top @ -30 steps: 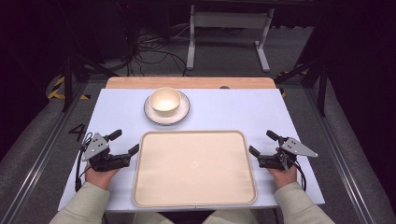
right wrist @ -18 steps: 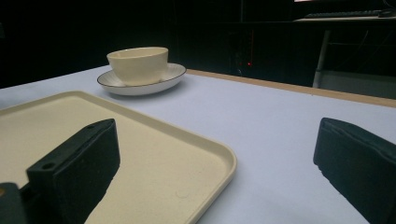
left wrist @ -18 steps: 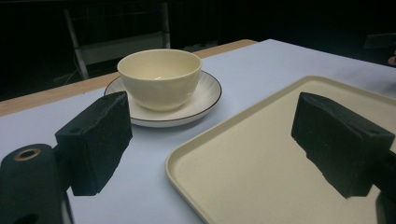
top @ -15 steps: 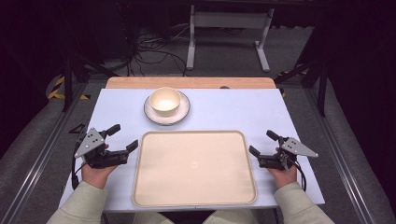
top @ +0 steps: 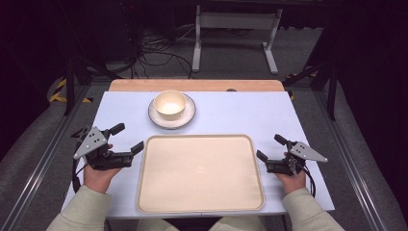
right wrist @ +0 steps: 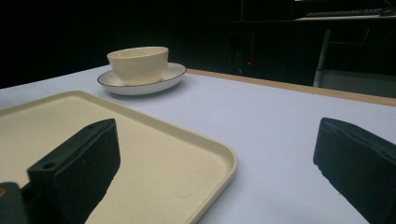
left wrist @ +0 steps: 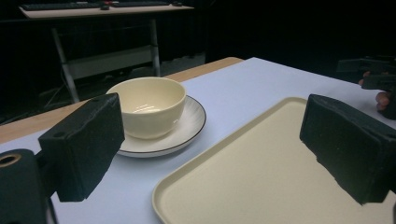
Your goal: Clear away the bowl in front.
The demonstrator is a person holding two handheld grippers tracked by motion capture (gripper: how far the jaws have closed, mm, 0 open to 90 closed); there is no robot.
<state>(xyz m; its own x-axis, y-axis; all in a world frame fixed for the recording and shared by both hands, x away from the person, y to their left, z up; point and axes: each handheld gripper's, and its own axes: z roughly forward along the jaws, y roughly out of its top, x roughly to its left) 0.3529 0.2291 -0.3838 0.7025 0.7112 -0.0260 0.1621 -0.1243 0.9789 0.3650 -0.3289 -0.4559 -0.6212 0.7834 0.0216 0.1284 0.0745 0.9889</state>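
Note:
A cream bowl (top: 169,102) sits on a dark-rimmed white plate (top: 185,118) at the table's far middle. A bare cream tray (top: 199,173) lies in front of it. My left gripper (top: 128,137) hovers open just left of the tray's far left corner. My right gripper (top: 270,147) stands open beside the tray's right edge. The left gripper view looks between its wide-apart jaws at the bowl (left wrist: 149,109), the plate (left wrist: 189,126) and the tray (left wrist: 261,177). In the right gripper view the tray's corner (right wrist: 205,154) lies between the jaws, and the bowl (right wrist: 138,63) is far off.
The white tabletop (top: 240,110) ends in a wooden strip (top: 192,85) at its far edge. A metal stand (top: 231,29) and floor cables (top: 154,53) lie beyond the table. The other hand and its gripper (left wrist: 373,79) show at the right of the left gripper view.
My left gripper has drifted a little to the left, away from the tray's edge, still open. The right gripper, bowl, plate and tray have not moved.

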